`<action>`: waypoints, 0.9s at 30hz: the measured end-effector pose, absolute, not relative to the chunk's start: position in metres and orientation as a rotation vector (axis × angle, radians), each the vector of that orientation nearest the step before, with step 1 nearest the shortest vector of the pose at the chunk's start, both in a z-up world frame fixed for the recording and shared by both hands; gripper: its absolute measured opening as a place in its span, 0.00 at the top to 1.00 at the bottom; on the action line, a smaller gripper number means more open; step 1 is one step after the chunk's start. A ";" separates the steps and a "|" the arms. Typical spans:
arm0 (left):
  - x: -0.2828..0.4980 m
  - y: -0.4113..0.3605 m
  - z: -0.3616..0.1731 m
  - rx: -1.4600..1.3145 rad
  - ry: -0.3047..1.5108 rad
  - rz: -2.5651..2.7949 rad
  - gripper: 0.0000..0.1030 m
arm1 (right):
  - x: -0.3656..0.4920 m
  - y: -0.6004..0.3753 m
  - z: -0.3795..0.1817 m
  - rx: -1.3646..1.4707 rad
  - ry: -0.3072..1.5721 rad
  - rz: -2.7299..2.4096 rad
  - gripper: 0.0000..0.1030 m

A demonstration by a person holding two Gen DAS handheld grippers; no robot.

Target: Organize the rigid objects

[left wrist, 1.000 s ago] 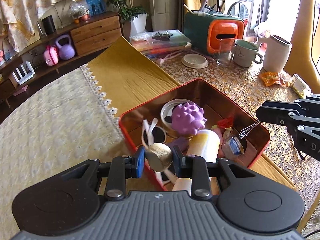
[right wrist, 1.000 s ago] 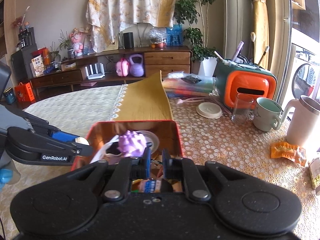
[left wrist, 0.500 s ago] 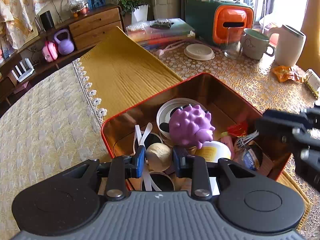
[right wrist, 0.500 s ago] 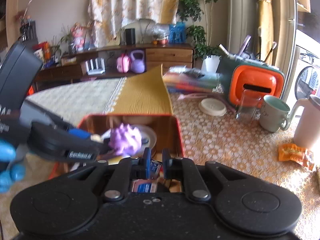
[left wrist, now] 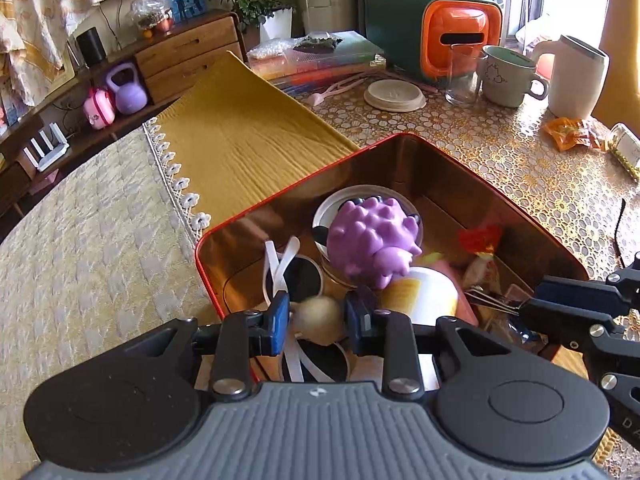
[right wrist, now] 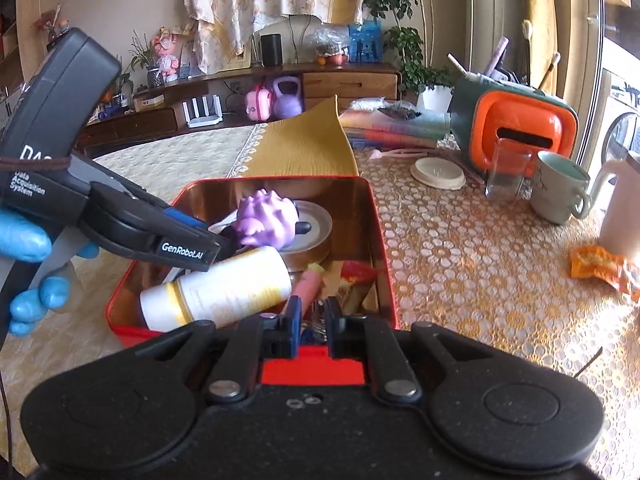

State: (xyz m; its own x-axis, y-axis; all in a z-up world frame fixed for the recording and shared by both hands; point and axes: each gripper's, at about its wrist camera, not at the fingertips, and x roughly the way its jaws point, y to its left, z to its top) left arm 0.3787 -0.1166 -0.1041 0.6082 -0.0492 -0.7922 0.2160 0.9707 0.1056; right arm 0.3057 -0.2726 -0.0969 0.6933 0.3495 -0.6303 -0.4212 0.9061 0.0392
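At the left edge of the right wrist view a blue-gloved hand [right wrist: 24,236] holds the left tool [right wrist: 208,246], which reaches down into the red tin [right wrist: 380,240] at the centre of the frame. In the left wrist view that left tool [left wrist: 318,318] sits low in the middle, its blue pads pinching a small cream ball [left wrist: 318,316] just above the tin's near corner. Under the ball lie white straps [left wrist: 276,264] and dark round discs [left wrist: 302,278].

Further in, near the middle of the tin, a purple spiky toy [left wrist: 372,240] rests on a round white lid [left wrist: 328,210]. Just right of the ball lies a white bottle [left wrist: 424,294] with a yellow band, on its side. To its right, red and pink wrappers [left wrist: 478,240] crowd the tin's right part.

At the right edge of the left wrist view the right tool [left wrist: 524,310] comes in with its tips nearly pressed together on a wire clip [left wrist: 492,300]; in its own view the right tool [right wrist: 312,316] shows only a narrow gap, and the clip there is hard to make out.

The tin stands on the worktop [left wrist: 520,160], beside a yellow cloth [left wrist: 240,132]. In the upper right stand an orange and green box [left wrist: 440,28], a glass [left wrist: 464,76], a mug [left wrist: 508,80] and a white jug [left wrist: 576,76].
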 end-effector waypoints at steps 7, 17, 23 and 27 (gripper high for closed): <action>0.364 -0.115 -0.101 0.204 0.894 -0.152 0.57 | 0.299 -0.275 -0.093 -0.083 0.681 0.432 0.76; 0.334 -0.110 -0.079 0.165 0.831 -0.199 0.32 | 0.287 -0.277 -0.082 -0.059 0.682 0.429 0.61; 0.316 -0.105 -0.067 0.138 0.809 -0.208 0.32 | 0.278 -0.276 -0.073 -0.059 0.674 0.423 0.53; 0.301 -0.103 -0.058 0.124 0.787 -0.204 0.32 | 0.271 -0.276 -0.066 -0.049 0.665 0.419 0.48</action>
State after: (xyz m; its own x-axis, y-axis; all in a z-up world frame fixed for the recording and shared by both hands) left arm 0.3013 -0.1026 -0.0579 0.6873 -0.1361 -0.7135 0.2280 0.9731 0.0341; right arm 0.2710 -0.2763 -0.0662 0.7070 0.3613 -0.6080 -0.3922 0.9157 0.0882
